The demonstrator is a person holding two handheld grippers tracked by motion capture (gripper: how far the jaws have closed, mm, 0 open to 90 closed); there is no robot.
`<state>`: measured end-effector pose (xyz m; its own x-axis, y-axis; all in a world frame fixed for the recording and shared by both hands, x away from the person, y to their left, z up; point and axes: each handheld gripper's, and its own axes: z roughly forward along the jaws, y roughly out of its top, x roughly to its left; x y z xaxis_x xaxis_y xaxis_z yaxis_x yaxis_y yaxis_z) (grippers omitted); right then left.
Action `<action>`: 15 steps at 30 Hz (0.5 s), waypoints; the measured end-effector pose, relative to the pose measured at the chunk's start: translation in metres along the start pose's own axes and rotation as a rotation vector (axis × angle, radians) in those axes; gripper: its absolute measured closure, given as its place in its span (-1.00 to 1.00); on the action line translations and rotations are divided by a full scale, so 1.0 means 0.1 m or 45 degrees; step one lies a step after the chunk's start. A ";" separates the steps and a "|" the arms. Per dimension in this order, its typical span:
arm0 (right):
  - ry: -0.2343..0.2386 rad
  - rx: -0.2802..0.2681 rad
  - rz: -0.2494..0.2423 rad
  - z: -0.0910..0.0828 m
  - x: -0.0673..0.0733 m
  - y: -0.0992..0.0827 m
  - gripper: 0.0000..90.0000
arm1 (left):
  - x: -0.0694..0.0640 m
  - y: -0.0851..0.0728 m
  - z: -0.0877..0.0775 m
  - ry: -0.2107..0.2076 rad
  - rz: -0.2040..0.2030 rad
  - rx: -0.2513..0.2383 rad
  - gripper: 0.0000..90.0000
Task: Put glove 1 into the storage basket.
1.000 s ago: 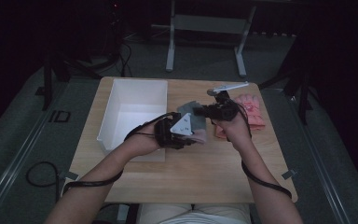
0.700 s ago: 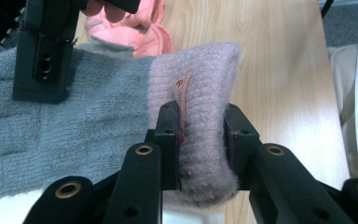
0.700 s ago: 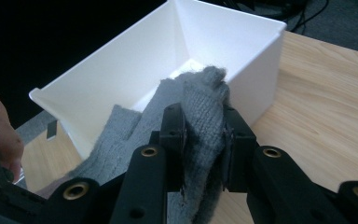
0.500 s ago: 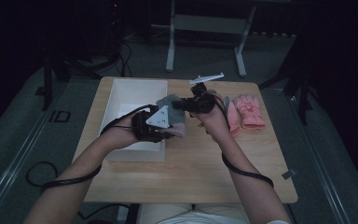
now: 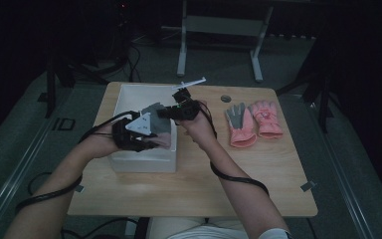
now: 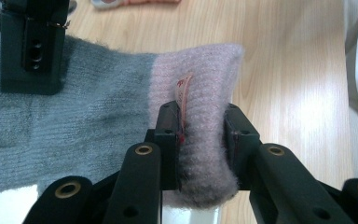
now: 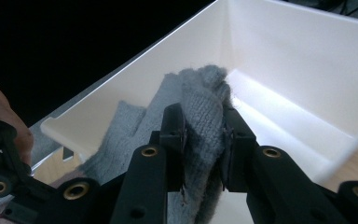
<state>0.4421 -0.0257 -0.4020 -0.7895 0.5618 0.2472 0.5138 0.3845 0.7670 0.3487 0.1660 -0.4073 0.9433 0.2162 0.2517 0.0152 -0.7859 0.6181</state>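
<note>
A knit glove [image 5: 158,115], grey with a pink cuff, hangs stretched between both grippers over the right half of the white bin [image 5: 144,162]. My left gripper [image 5: 146,139] is shut on the pink cuff [image 6: 205,88], with its jaws pressing both sides of it. A small label stands up from the cuff. My right gripper [image 5: 173,112] is shut on the grey finger end [image 7: 200,95]. In the right gripper view the bin's white wall [image 7: 298,60] lies right behind the glove. The right gripper's jaw [image 6: 30,51] rests on the grey part of the glove [image 6: 98,112].
Two pink gloves [image 5: 241,125] [image 5: 266,117] lie side by side on the right part of the wooden table [image 5: 238,184]. A small round fitting [image 5: 225,98] sits near the far edge. A metal stand [image 5: 219,30] is on the floor behind.
Both hands have carried the glove to the left, from over the middle of the table to above the bin. The two grips look unchanged.
</note>
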 end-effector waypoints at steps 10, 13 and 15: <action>-0.019 0.087 0.055 0.42 -0.04 -0.04 0.65 | 0.13 -0.31 0.22 -0.033 0.021 0.100 0.58; -0.043 0.106 0.074 0.49 -0.10 -0.05 0.65 | 0.21 -0.34 0.34 -0.045 0.030 0.116 0.58; -0.056 0.113 0.081 0.53 -0.15 -0.04 0.64 | 0.25 -0.35 0.40 -0.053 0.029 0.132 0.58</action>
<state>0.4695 0.0032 -0.4407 -0.7396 0.6182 0.2661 0.5918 0.4090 0.6946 0.3854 0.1758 -0.4524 0.9568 0.1749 0.2321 0.0258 -0.8466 0.5316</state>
